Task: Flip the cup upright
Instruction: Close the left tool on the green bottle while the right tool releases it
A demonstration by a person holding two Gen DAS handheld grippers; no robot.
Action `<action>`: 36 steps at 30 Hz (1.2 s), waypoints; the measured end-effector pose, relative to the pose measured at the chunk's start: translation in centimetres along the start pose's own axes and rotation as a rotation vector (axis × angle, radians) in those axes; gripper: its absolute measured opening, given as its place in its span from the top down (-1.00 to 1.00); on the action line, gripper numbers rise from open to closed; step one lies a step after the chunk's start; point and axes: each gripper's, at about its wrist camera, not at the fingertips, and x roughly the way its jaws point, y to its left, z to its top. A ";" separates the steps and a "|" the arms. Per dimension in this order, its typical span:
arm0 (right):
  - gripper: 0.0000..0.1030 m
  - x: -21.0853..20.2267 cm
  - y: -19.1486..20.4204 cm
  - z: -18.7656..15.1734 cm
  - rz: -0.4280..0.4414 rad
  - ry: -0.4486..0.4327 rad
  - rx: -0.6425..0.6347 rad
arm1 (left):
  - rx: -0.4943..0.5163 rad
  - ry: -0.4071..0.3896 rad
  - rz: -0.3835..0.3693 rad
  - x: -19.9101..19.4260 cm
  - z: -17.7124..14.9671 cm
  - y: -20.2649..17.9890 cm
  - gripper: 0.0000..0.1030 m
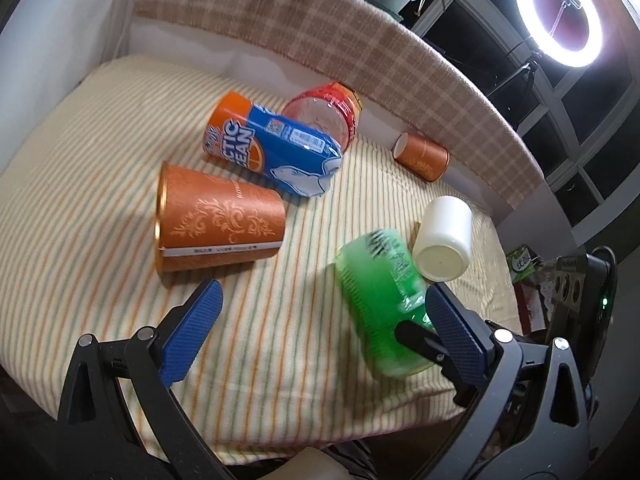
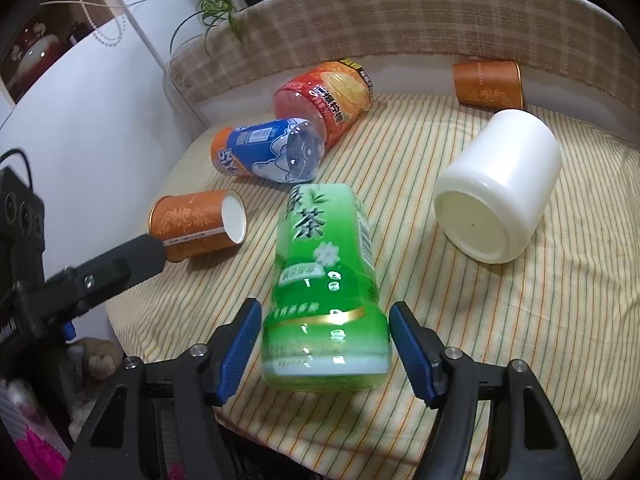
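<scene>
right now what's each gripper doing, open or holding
Left gripper: open, empty.
Right gripper: open around the green cup, not gripping.

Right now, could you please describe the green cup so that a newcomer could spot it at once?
On the striped cloth, look at the near edge, between the open fingers of the right gripper. The green cup lies on its side there, left of the white cup; it alone is translucent green.

Two low, close wrist views over the striped cloth [image 1: 280,320], both sharing the green cup [image 2: 324,292]
</scene>
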 end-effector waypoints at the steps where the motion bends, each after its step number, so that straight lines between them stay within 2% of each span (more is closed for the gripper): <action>1: -0.49 -0.2 -0.1 0.0 0.003 -0.006 -0.001 | -0.007 0.009 -0.005 0.2 0.1 -0.1 -1.00; 3: -0.57 -0.8 -0.2 -0.1 0.009 -0.025 -0.007 | -0.019 0.027 -0.023 0.5 0.3 -0.3 -0.99; 7: -0.57 -3.2 -0.9 -0.7 -0.005 -0.086 -0.005 | -0.052 0.085 -0.066 1.6 0.7 -0.8 -0.98; 13: -0.57 -6.3 -3.1 -2.0 -0.051 -0.144 0.028 | -0.141 0.185 -0.132 3.8 0.9 -1.1 -0.86; 19: -0.58 -8.5 -5.7 -3.5 -0.074 -0.184 0.094 | -0.169 0.216 -0.143 5.5 1.1 -2.0 -0.84; 22: -0.58 -9.2 -6.7 -4.0 -0.079 -0.195 0.121 | -0.201 0.245 -0.146 6.9 1.3 -1.9 -0.65; 30: -0.58 -9.7 -8.2 -5.0 -0.099 -0.203 0.151 | -0.211 0.271 -0.138 8.2 1.3 -2.2 -0.62; 36: -0.58 -9.4 -8.5 -5.2 -0.099 -0.200 0.162 | -0.206 0.292 -0.124 9.0 1.3 -2.2 -0.45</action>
